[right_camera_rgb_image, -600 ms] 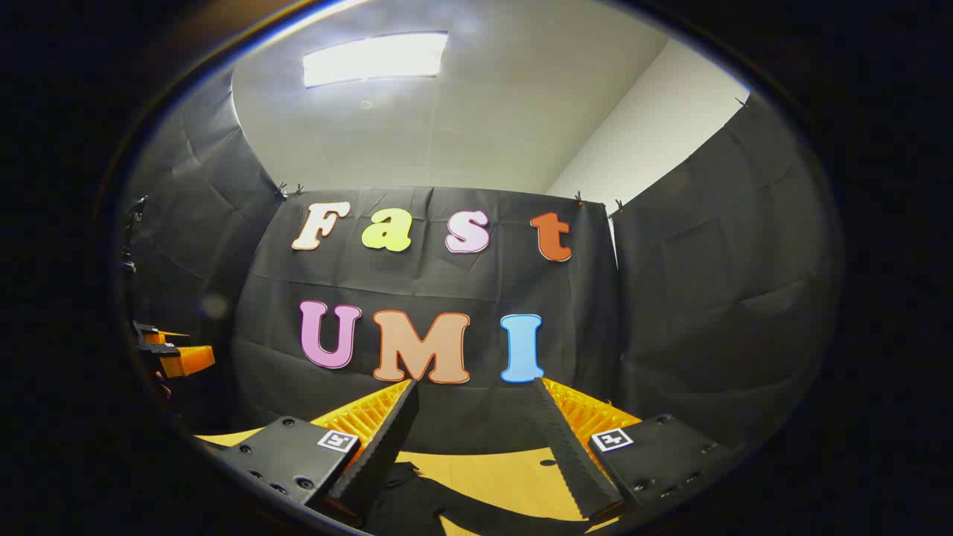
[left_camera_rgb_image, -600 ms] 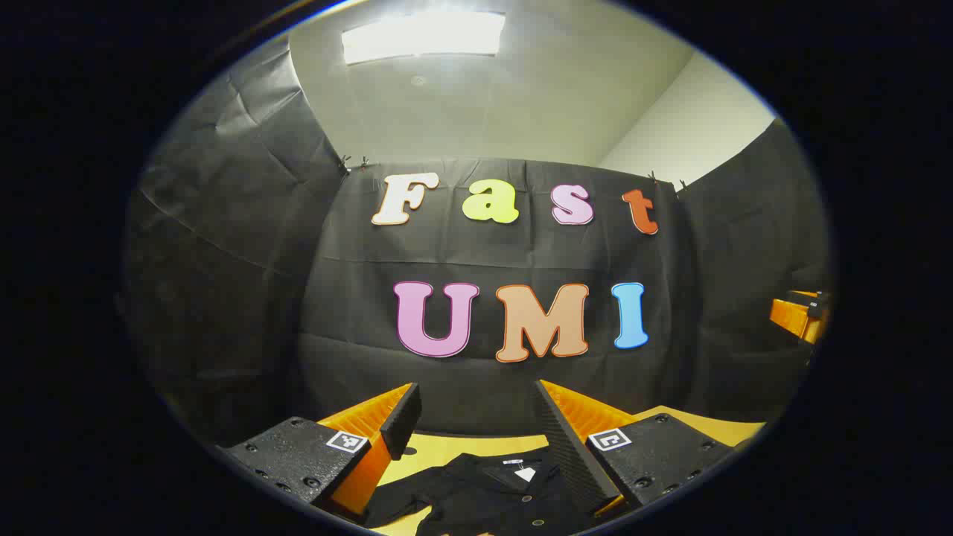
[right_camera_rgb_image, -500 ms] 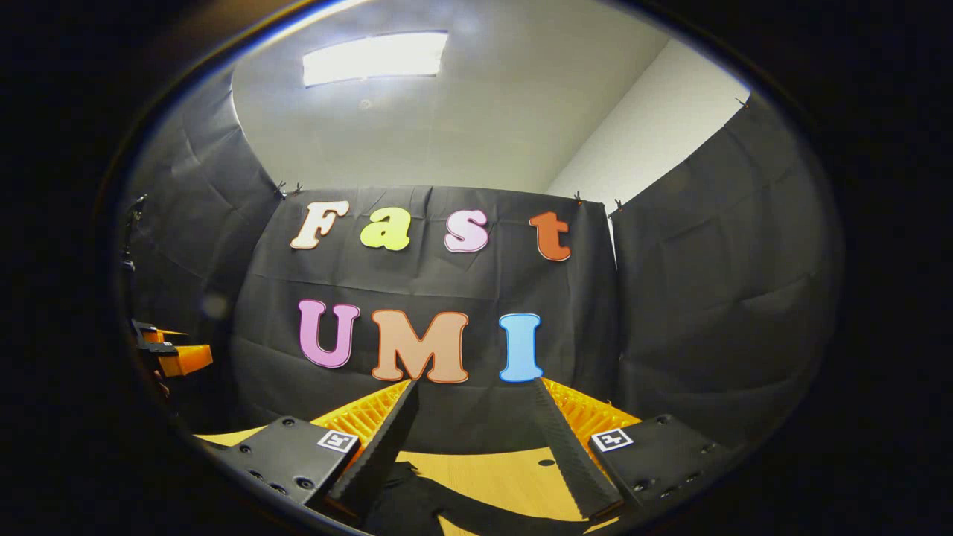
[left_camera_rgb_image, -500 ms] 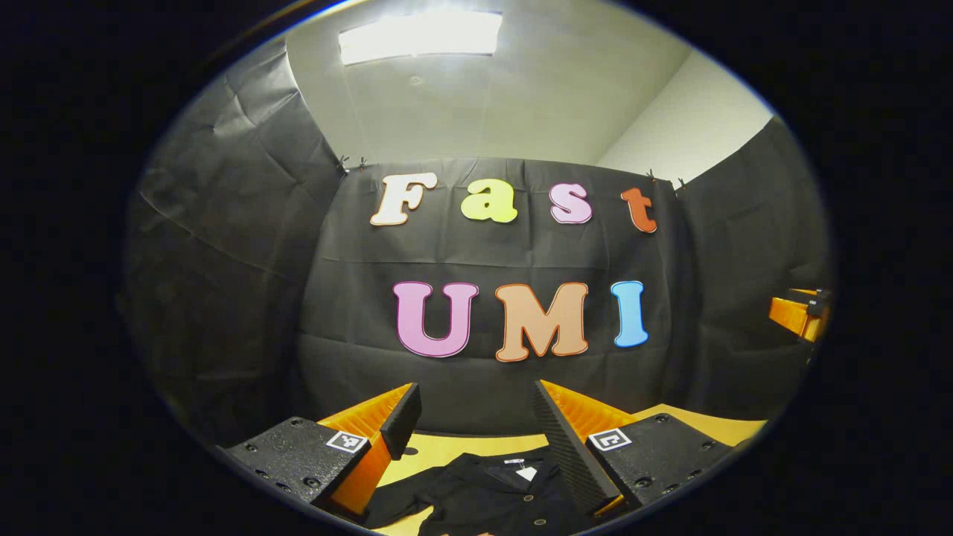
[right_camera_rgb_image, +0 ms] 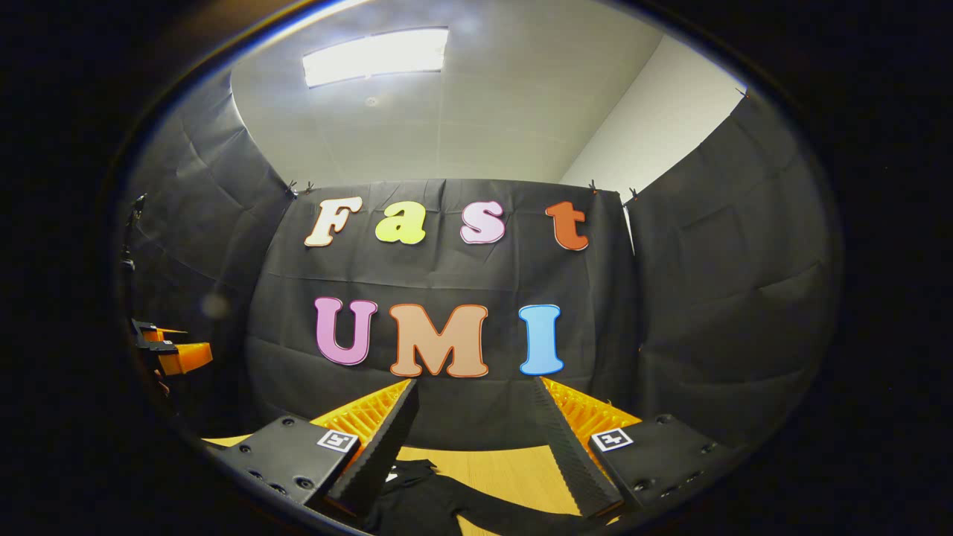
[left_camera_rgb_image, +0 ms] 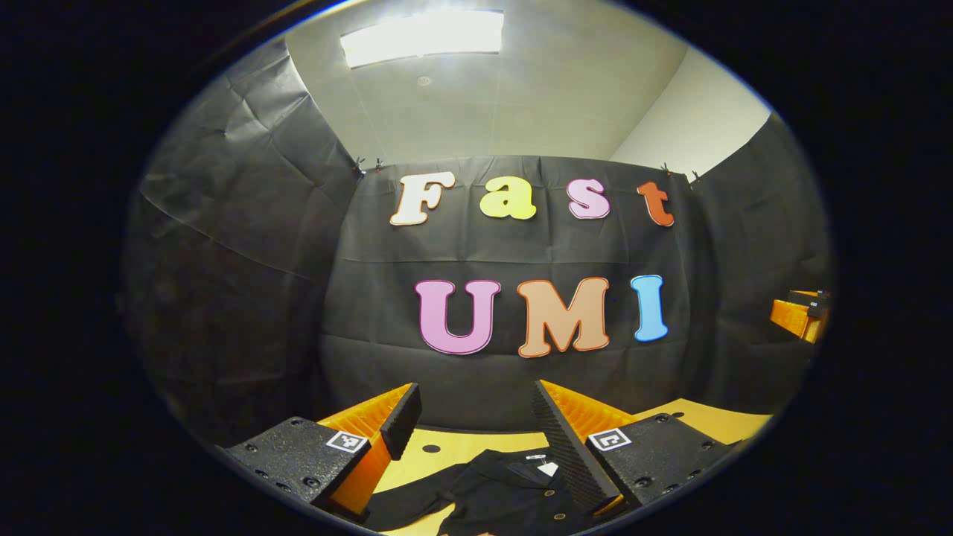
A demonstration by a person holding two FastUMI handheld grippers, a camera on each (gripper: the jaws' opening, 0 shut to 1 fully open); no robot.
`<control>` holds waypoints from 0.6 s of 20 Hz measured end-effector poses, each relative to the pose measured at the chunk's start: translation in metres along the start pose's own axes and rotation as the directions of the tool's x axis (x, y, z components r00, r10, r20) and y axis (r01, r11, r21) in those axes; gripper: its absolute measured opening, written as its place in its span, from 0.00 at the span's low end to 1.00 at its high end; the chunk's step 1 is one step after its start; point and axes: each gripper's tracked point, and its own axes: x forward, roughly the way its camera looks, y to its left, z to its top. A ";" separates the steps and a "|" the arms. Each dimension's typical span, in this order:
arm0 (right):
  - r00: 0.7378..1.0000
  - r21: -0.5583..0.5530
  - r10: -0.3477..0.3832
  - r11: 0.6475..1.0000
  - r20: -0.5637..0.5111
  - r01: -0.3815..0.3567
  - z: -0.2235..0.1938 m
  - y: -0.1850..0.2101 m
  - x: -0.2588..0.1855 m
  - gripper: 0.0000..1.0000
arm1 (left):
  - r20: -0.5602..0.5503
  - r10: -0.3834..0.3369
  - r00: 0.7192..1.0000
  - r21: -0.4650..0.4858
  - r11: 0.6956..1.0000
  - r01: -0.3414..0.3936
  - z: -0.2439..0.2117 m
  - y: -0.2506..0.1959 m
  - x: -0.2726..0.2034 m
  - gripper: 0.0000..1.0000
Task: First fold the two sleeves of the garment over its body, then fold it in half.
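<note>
Hovering above the desk (left_camera_rgb_image: 447,450), left tool (left_camera_rgb_image: 476,428) and right tool (right_camera_rgb_image: 476,432) gape empty, ready for the shirt (left_camera_rgb_image: 506,491) beneath them.

Matt black cloth garment (left_camera_rgb_image: 506,491) on smooth wooden table (right_camera_rgb_image: 514,473); ribbed matt plastic fingers (left_camera_rgb_image: 562,439).

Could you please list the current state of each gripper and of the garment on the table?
Left gripper: open, held above the table, nothing between its fingers.
Right gripper: open, held above the table, nothing between its fingers.
Garment: lying unfolded on the table, collar away from the grippers, one sleeve spread out to the side, not folded over the body.
</note>
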 end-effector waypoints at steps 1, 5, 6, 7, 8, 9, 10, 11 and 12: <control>1.000 0.007 0.004 1.000 -0.004 -0.004 -0.002 0.004 0.001 0.99 | 0.001 0.011 1.000 0.005 1.000 -0.011 0.000 0.005 -0.001 0.93; 1.000 0.029 0.020 0.999 -0.022 -0.020 -0.009 0.019 0.011 0.98 | -0.011 0.039 0.999 0.015 0.999 -0.039 -0.005 0.024 -0.004 0.93; 0.999 0.031 0.022 0.999 -0.023 -0.022 -0.010 0.023 0.012 0.97 | -0.016 0.044 0.999 0.017 0.999 -0.044 -0.007 0.028 -0.005 0.93; 0.999 0.033 0.024 0.999 -0.024 -0.023 -0.011 0.026 0.015 0.99 | -0.021 0.048 0.999 0.018 0.999 -0.048 -0.009 0.032 -0.004 0.93; 0.999 0.034 0.026 0.999 -0.023 -0.026 -0.013 0.029 0.015 0.97 | -0.025 0.051 0.998 0.020 0.999 -0.051 -0.010 0.036 -0.005 0.93; 0.999 0.035 0.028 0.999 -0.027 -0.027 -0.015 0.033 0.014 0.97 | -0.028 0.053 0.998 0.021 0.998 -0.053 -0.011 0.038 -0.004 0.93; 0.999 0.036 0.030 0.999 -0.034 -0.028 -0.018 0.035 0.015 0.97 | -0.030 0.054 0.998 0.022 0.998 -0.053 -0.013 0.040 -0.003 0.93; 0.999 0.035 0.030 0.999 -0.040 -0.029 -0.019 0.037 0.016 0.98 | -0.030 0.053 0.998 0.023 0.998 -0.052 -0.012 0.041 -0.003 0.92; 0.999 0.035 0.030 0.999 -0.043 -0.028 -0.020 0.039 0.016 0.99 | -0.031 0.050 0.998 0.023 0.999 -0.049 -0.014 0.042 -0.002 0.92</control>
